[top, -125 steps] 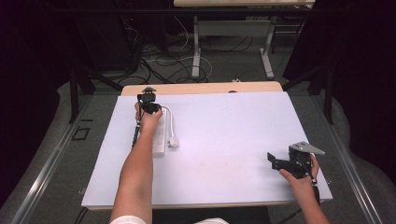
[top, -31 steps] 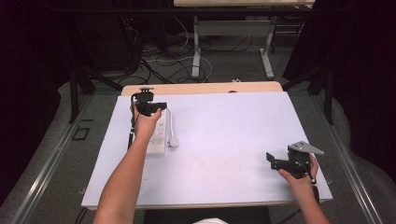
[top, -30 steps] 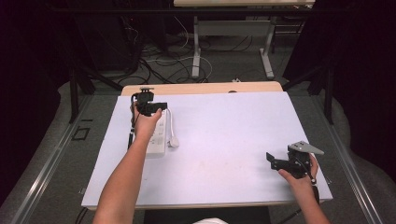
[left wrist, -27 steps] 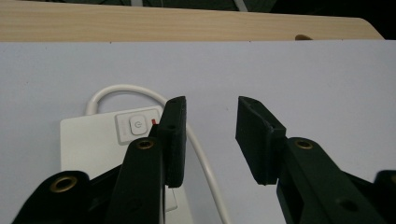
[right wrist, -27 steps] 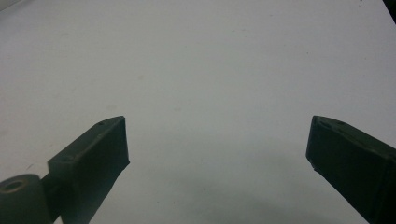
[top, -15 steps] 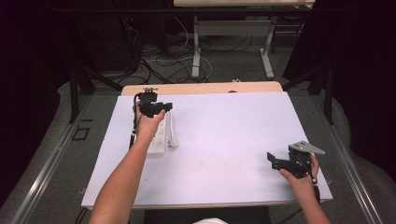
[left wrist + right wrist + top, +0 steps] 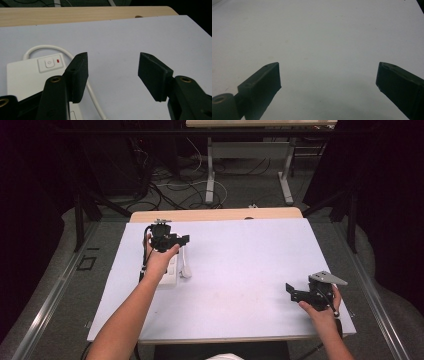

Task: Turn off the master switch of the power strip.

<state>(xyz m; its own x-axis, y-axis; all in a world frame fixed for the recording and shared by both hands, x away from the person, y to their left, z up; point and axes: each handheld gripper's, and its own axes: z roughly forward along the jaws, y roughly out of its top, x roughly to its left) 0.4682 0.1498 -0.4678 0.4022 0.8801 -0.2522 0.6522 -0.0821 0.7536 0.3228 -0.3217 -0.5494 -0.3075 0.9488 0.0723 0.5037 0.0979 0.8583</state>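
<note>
Opening just now, the left gripper [image 7: 112, 75] holds nothing — shifted off the power strip [image 7: 27, 75]; right gripper [image 7: 328, 80] apart.

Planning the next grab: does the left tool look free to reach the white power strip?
Probably yes. The left tool is open, empty, just above the power strip, with nothing between; its cable lies alongside.

No words, brand names or numbers could be read anywhere. The one sign was a power symbol, faint, on the square white switch button [image 7: 49, 63] at the end of the white power strip [image 7: 27, 80], seen in the left gripper view; a small red indicator mark [image 7: 58, 60] sat just beside that button, with no lettering on it. The strip's casing carried no legible label
</note>
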